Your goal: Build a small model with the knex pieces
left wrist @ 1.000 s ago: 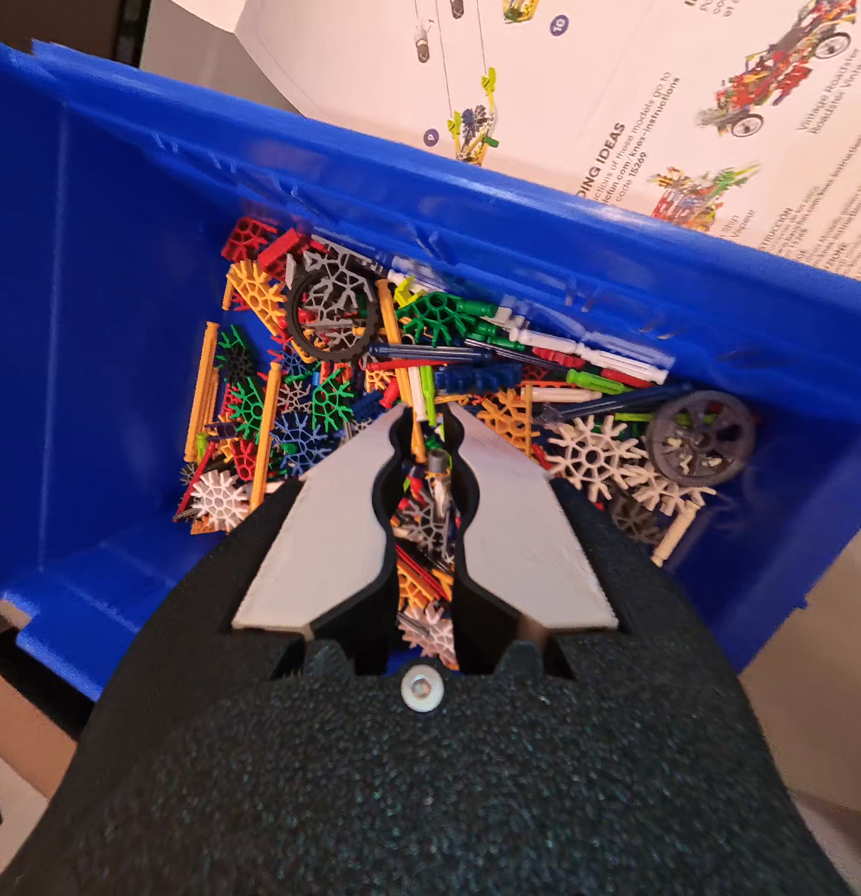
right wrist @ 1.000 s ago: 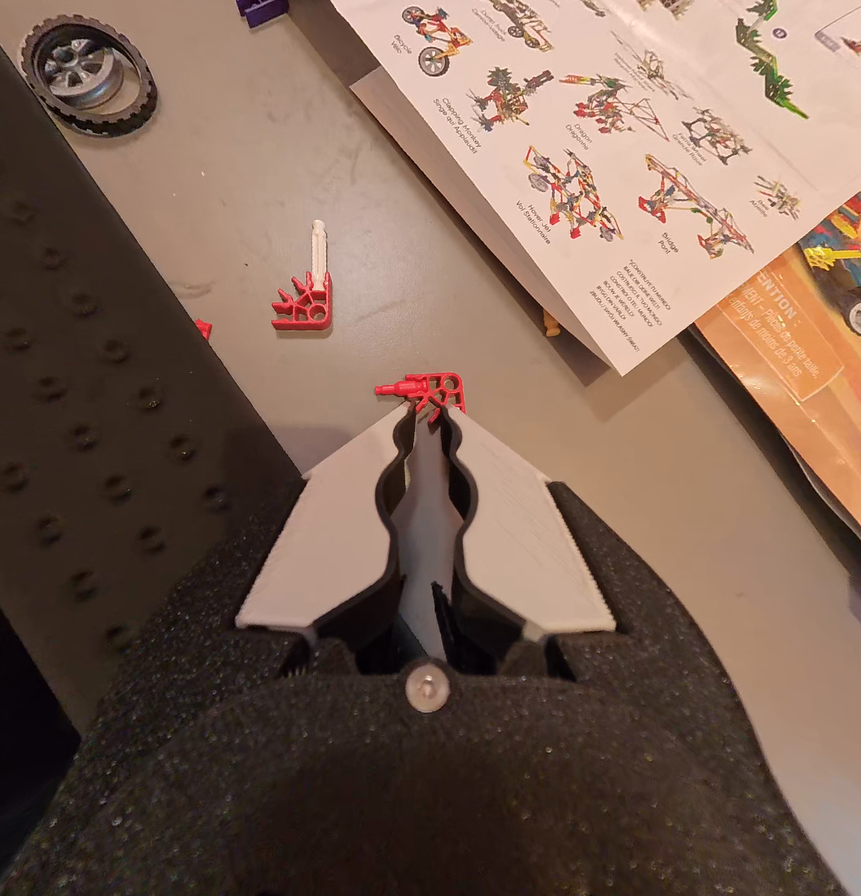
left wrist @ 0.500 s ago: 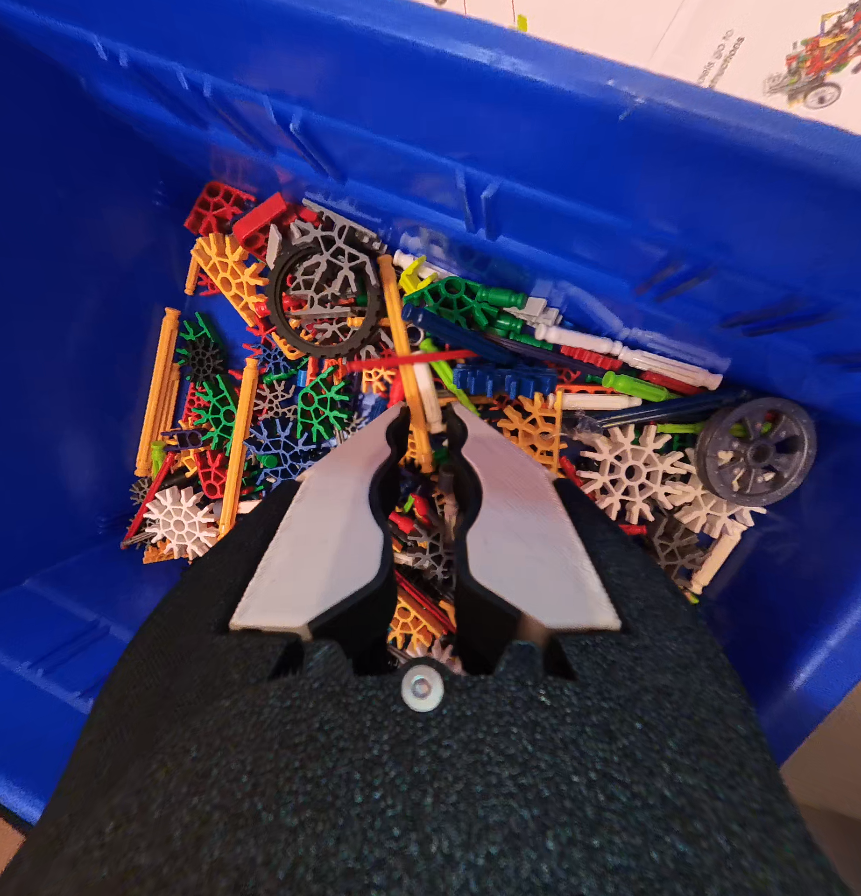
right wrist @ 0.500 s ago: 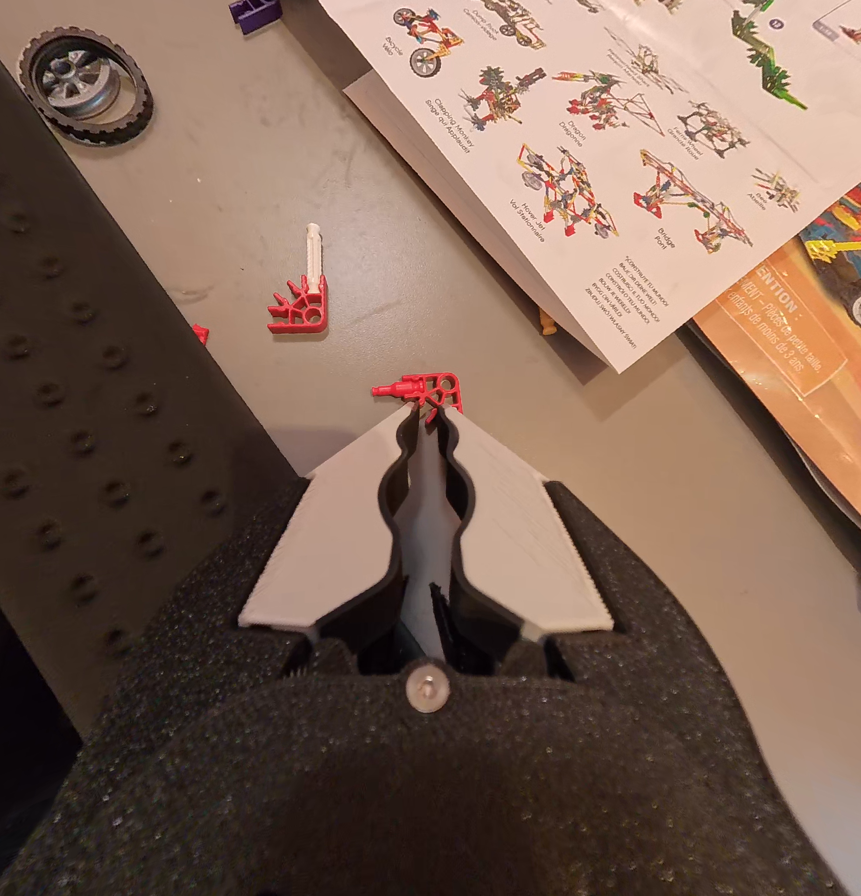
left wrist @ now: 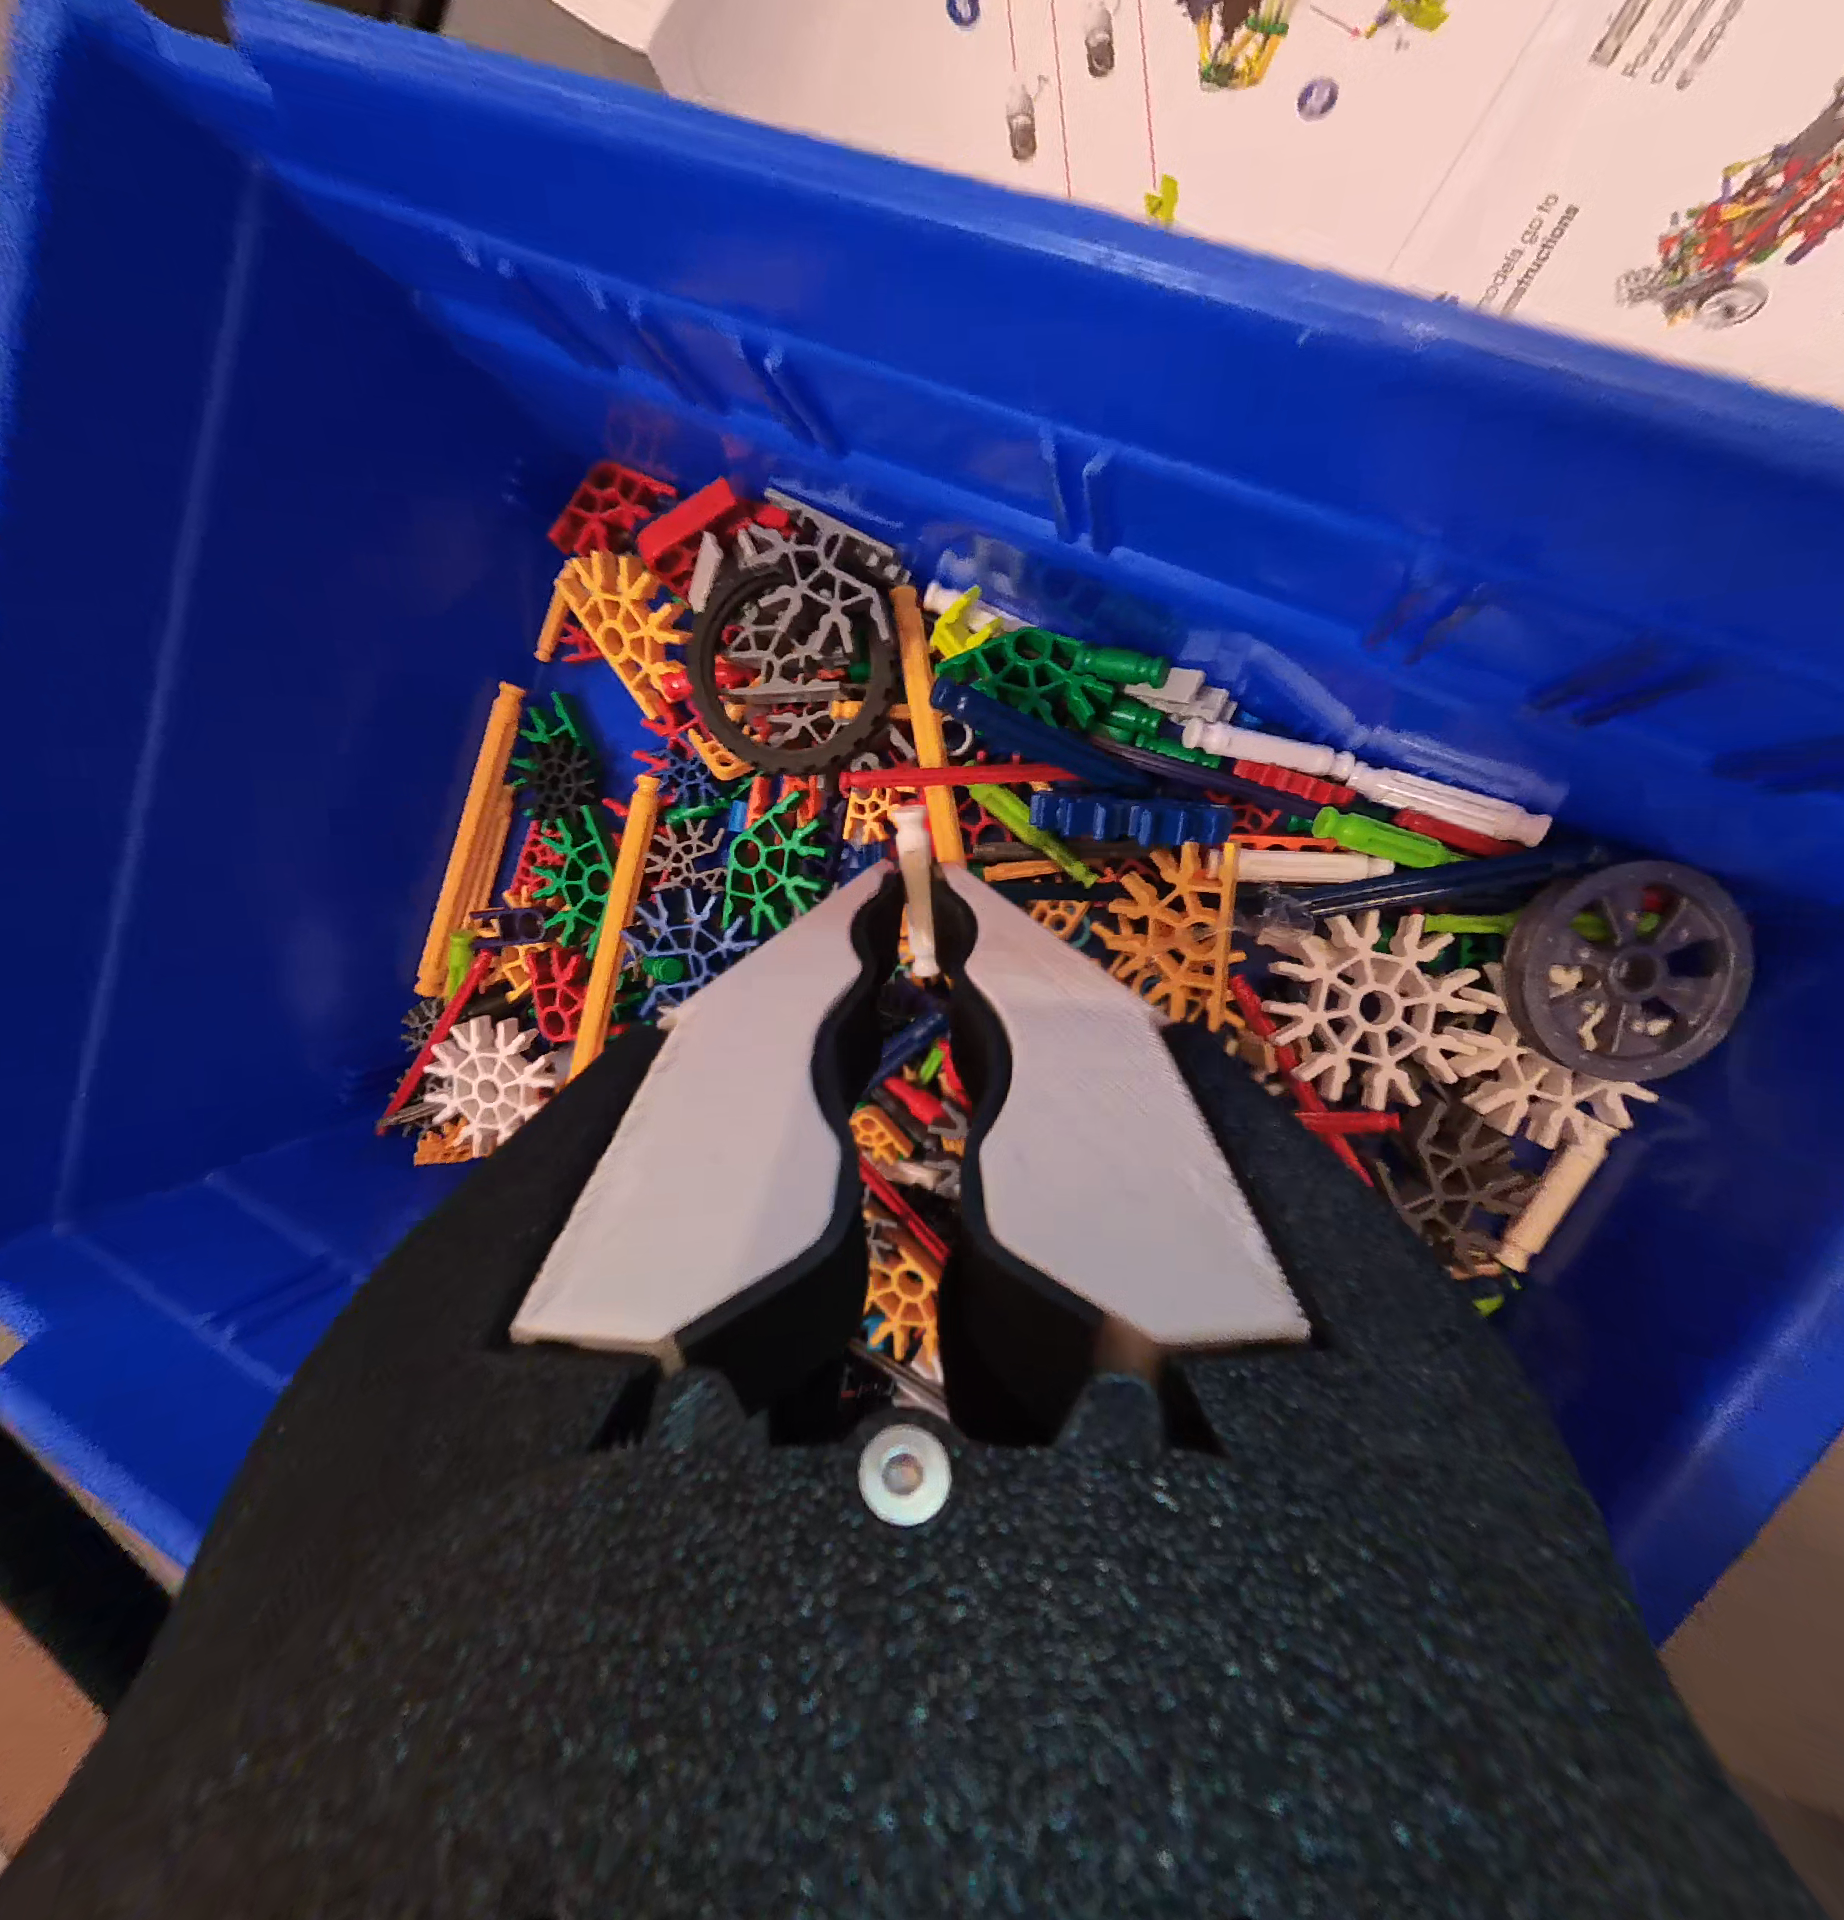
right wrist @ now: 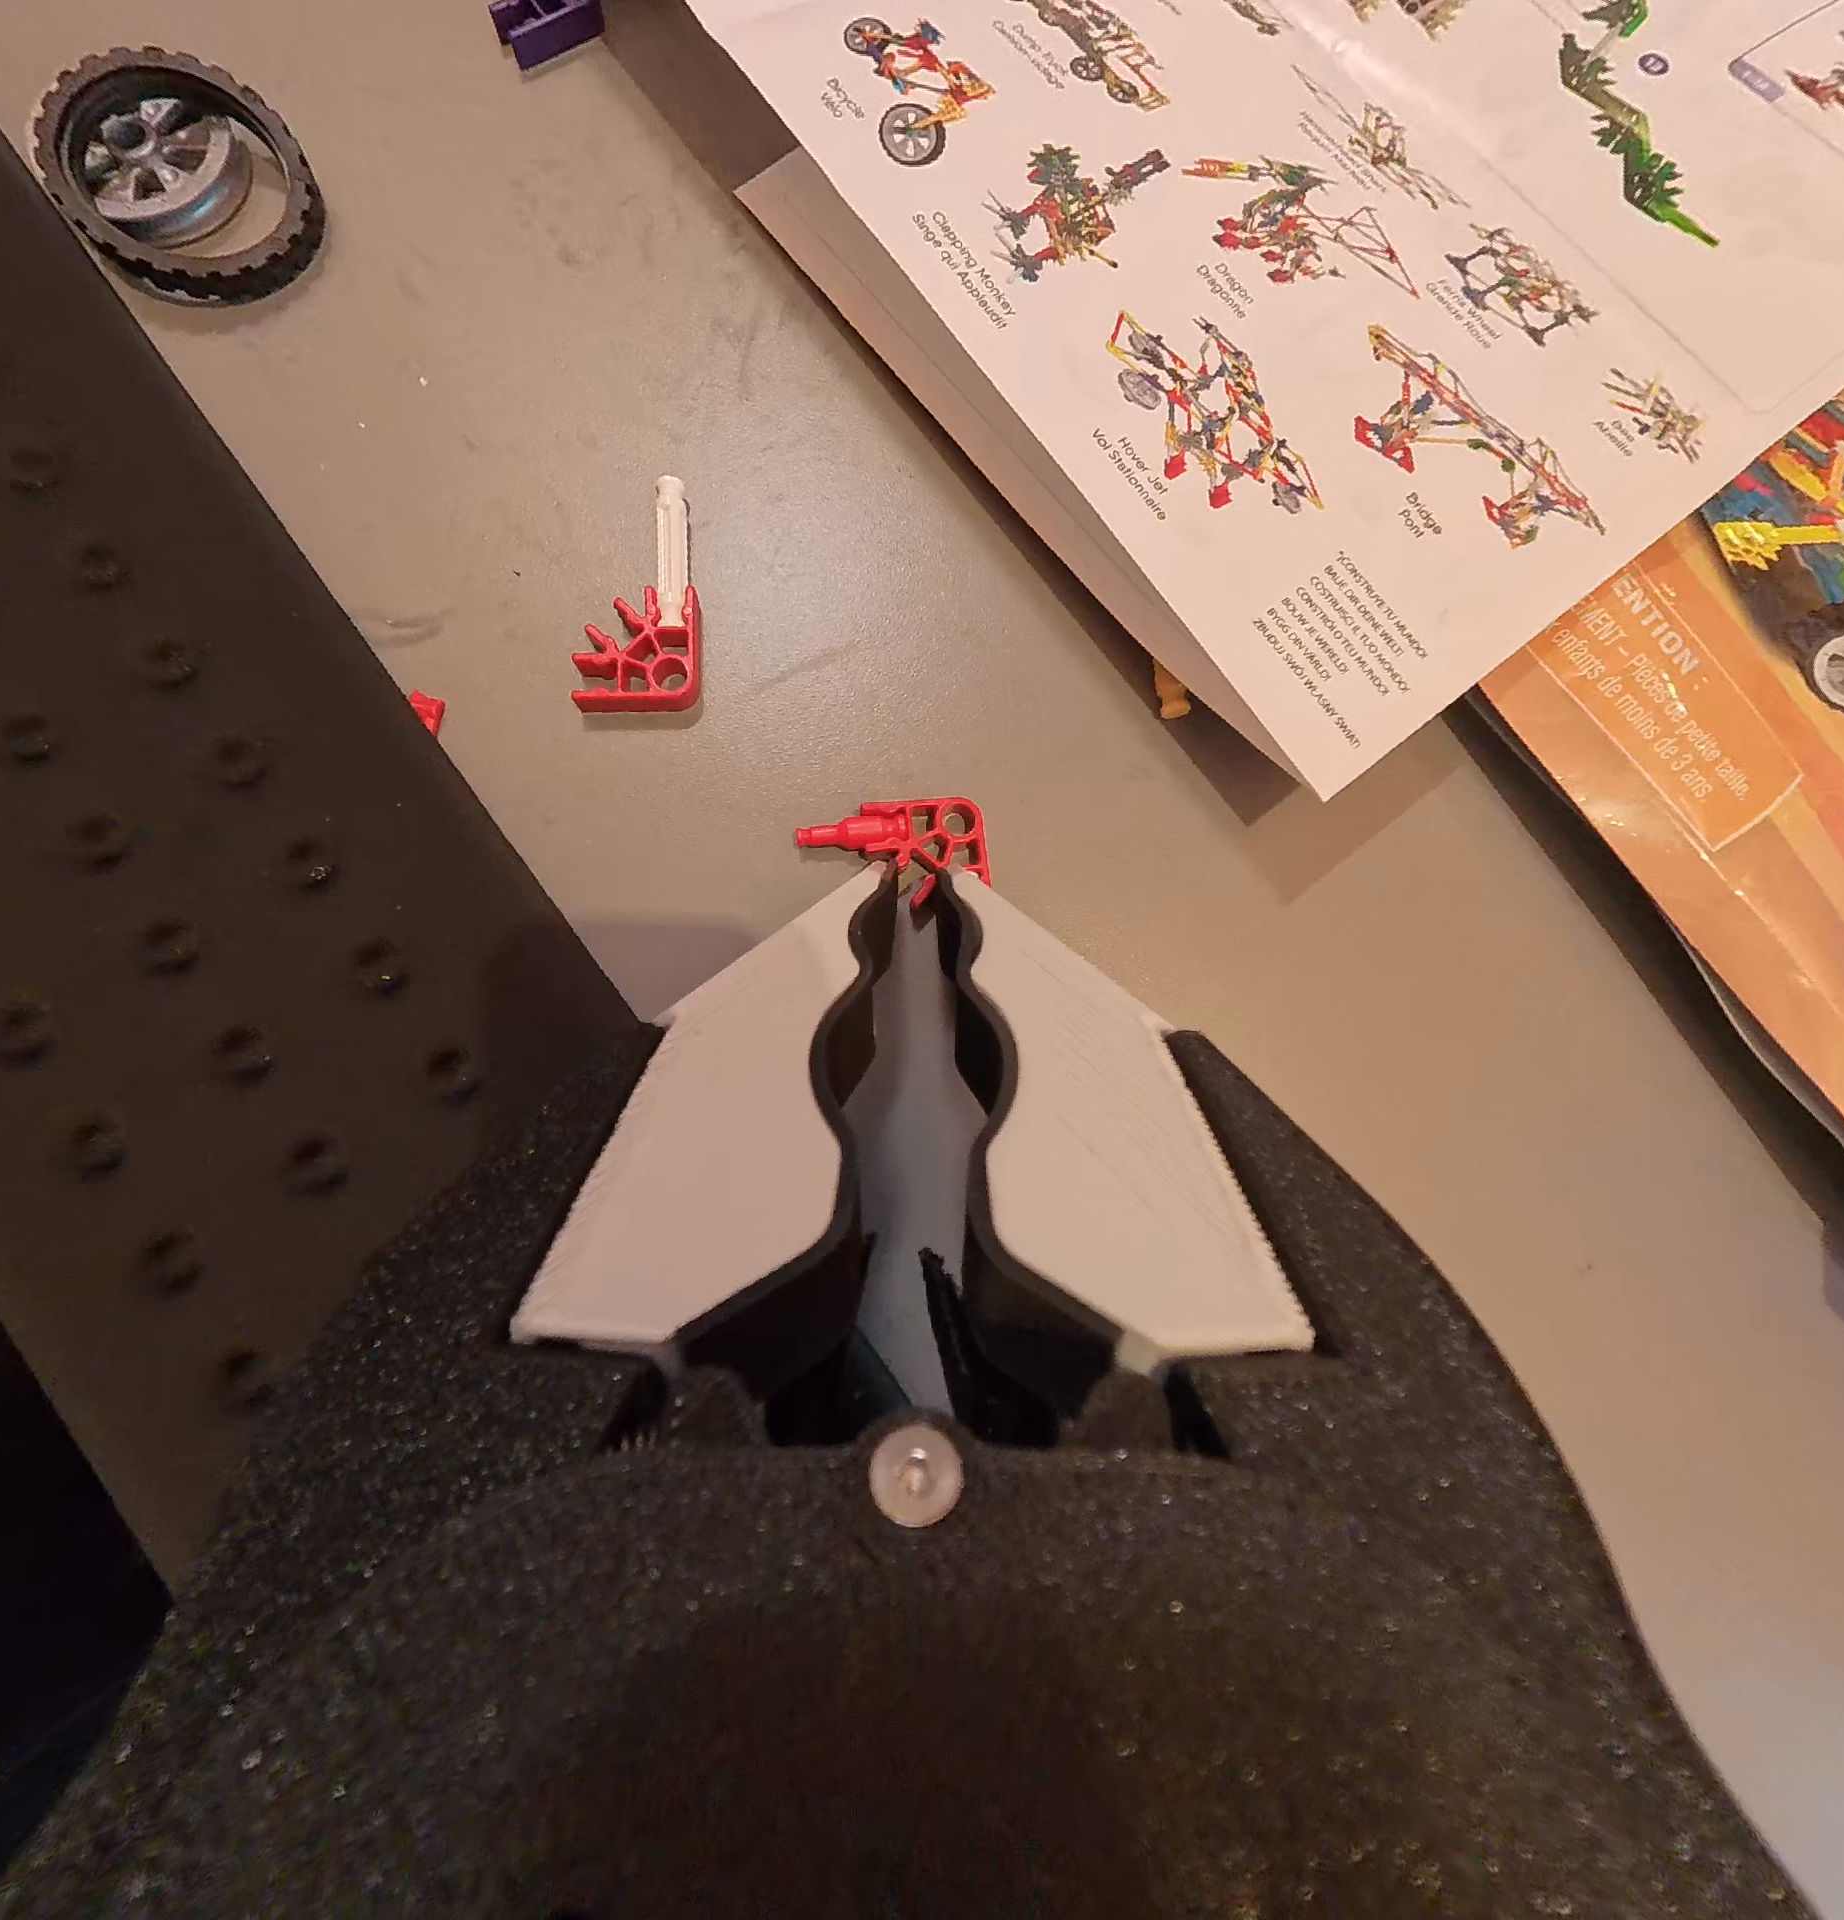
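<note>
My left gripper [left wrist: 916, 878] is shut on a short white rod [left wrist: 916, 896] and holds it above the pile of coloured construction pieces [left wrist: 1001, 831] in a blue bin [left wrist: 274, 520]. My right gripper [right wrist: 916, 885] is shut on a red corner connector [right wrist: 939, 836] with a short red rod [right wrist: 845, 831] stuck in its left side, held just above the grey table [right wrist: 1313, 1039]. A second red corner connector [right wrist: 643, 655] with a white rod [right wrist: 671, 545] lies on the table to the upper left.
A black-tyred grey wheel [right wrist: 175, 171] lies at the far left of the table. A dark perforated panel [right wrist: 118, 727] runs along the left. An instruction sheet [right wrist: 1313, 312] and an orange booklet [right wrist: 1728, 675] lie at the right. A purple piece [right wrist: 544, 21] sits at the top.
My left gripper dipped into the pile, closed on a white rod and lifted back up with it. My right gripper has held still with the red connector.
</note>
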{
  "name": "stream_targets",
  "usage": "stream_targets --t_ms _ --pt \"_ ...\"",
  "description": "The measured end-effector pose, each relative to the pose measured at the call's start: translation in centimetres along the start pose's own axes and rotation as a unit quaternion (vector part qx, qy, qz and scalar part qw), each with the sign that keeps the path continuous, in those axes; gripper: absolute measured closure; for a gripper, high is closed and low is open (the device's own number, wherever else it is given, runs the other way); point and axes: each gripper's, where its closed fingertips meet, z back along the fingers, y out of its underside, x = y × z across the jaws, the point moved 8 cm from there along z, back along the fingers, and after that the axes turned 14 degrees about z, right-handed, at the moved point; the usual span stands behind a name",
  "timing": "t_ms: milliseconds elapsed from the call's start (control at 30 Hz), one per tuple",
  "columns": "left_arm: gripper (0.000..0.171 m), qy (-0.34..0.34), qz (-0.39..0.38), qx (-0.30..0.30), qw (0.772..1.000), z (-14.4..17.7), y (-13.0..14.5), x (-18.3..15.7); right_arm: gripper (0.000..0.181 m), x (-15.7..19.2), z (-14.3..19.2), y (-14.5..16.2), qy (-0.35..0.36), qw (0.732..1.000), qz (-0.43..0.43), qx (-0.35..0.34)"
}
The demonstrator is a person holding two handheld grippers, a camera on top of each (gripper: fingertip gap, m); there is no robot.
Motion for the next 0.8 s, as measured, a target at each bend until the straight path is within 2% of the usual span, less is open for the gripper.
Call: stream_targets --t_ms 200,300,400,500,567,667,800 --pt "0.17 -0.009 -0.004 -0.11 0.994 4.7 -2.6 -1.3 0.173 -0.1 0.2 -0.1 0.005 1.0 -0.001 -0.007" --pt "0.17 -0.004 -0.032 -0.174 0.984 7.8 -5.2 -4.1 0.168 -0.6 1.0 -0.2 0.03 0.999 -0.015 -0.035" --pt "0.17 0.031 -0.056 -0.247 0.967 10.6 -8.4 -8.3 0.159 -1.0 2.3 -0.9 0.075 0.994 -0.019 -0.074" --pt "0.17 0.138 -0.068 -0.305 0.94 11.9 -11.3 -14.0 0.152 -0.8 3.9 -2.8 0.124 0.985 0.01 -0.116" --pt "0.17 0.199 -0.079 -0.315 0.925 11.7 -12.8 -18.0 0.139 -0.3 4.6 -4.4 0.162 0.977 0.049 -0.128" --pt "0.17 0.296 -0.079 -0.301 0.903 10.2 -14.2 -23.7 0.121 0.8 5.0 -6.8 0.214 0.958 0.129 -0.14" --pt "0.17 0.428 -0.049 -0.276 0.859 8.3 -15.2 -29.1 0.111 2.2 4.6 -9.1 0.267 0.931 0.205 -0.144"
